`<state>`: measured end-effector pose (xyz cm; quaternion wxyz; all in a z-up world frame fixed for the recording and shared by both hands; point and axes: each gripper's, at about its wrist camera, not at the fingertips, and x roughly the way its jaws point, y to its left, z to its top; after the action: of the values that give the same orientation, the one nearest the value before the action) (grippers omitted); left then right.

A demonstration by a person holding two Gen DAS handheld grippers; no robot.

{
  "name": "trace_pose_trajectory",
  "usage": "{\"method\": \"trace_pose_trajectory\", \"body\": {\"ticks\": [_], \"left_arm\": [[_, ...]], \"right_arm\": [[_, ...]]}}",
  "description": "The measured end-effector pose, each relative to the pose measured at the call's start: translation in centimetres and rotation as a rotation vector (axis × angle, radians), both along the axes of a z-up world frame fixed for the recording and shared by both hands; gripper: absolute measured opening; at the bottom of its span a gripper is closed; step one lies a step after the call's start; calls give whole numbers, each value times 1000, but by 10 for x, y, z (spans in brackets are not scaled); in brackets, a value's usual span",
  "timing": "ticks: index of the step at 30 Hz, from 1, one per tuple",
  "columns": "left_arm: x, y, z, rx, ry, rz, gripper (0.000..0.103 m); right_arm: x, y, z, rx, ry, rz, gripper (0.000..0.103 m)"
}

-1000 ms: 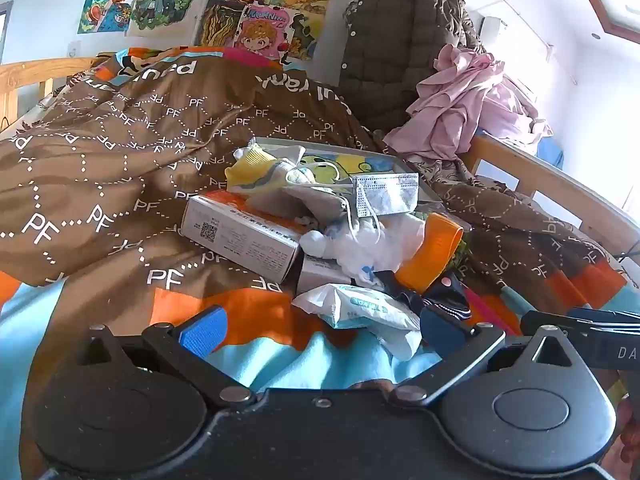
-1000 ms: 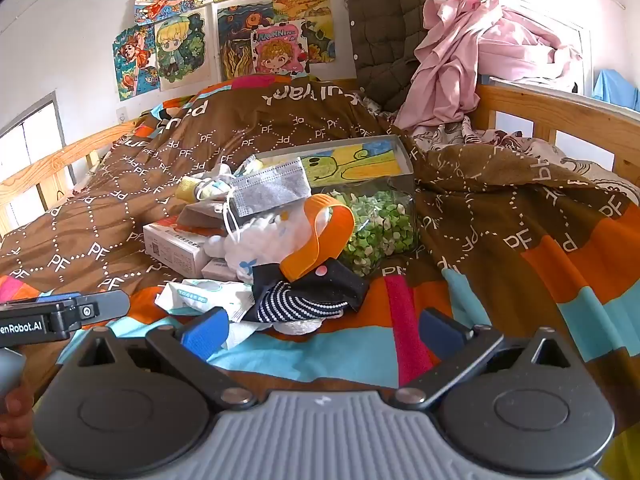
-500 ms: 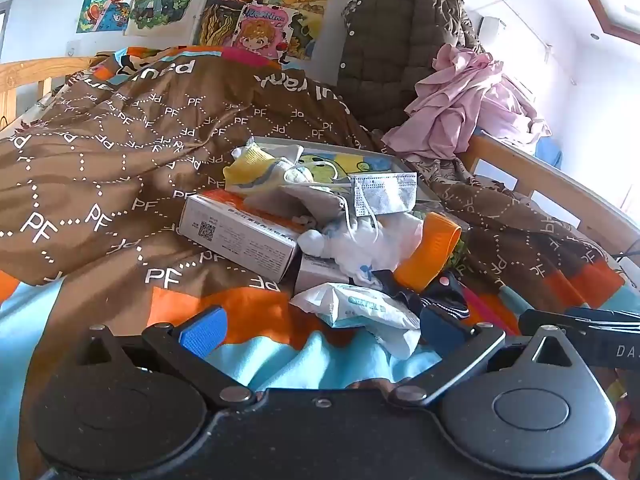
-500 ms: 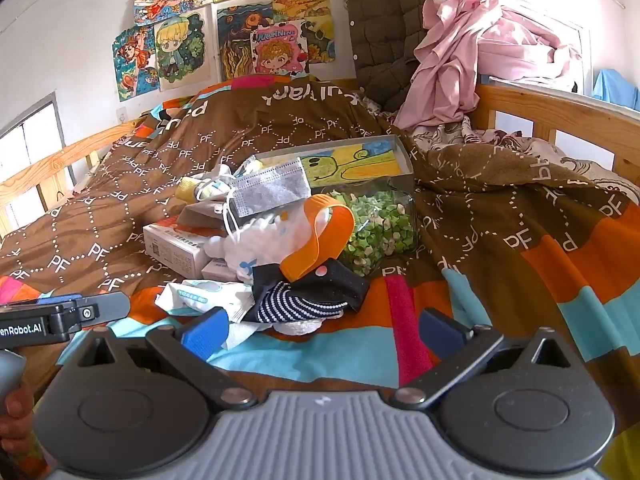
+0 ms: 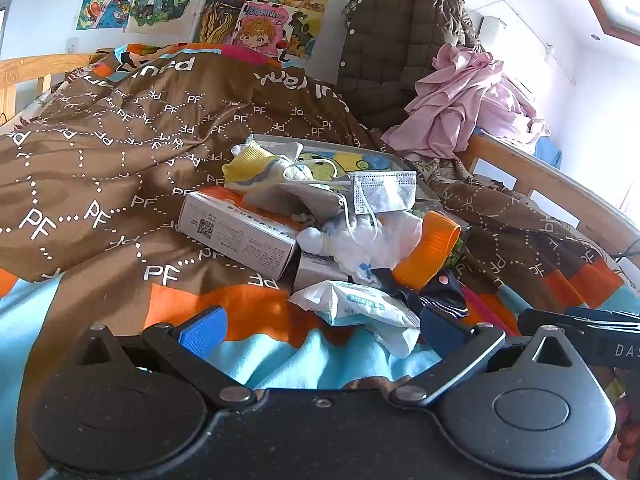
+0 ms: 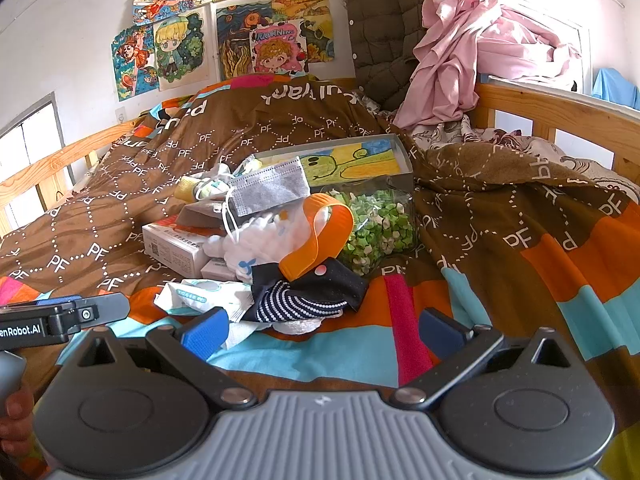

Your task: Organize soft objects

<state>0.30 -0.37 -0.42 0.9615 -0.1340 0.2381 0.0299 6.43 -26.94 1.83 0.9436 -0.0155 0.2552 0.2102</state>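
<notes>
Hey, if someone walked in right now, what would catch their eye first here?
Probably the jumbled pile mid-bed: a grey face mask draped on top, a bright orange band arching beside it, and a striped dark sock at the front. Behind it, a pink garment heaps over the bed rail, with colourful cartoon drawings on the wall.

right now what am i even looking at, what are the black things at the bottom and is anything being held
These are two fisheye cameras, each mounted on a hand-held gripper and looking forward along its two blue-tipped fingers. The black shape low in one view is the left gripper; the grey-ridged one in the other view is the right gripper. A person holds one in each hand. Both are open and hold nothing. Ahead, on a brown bedspread, lies a pile: a grey face mask, a white plush toy, an orange band, a striped sock, a tissue pack and a white box.
</notes>
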Motion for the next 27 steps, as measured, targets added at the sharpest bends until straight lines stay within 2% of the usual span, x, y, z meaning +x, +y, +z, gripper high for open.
{"method": "trace_pose_trajectory", "body": {"ticks": [27], "left_arm": [[-1, 2, -3, -9, 6, -5, 102]], "right_arm": [[0, 1, 0, 0, 1, 0, 103]]}}
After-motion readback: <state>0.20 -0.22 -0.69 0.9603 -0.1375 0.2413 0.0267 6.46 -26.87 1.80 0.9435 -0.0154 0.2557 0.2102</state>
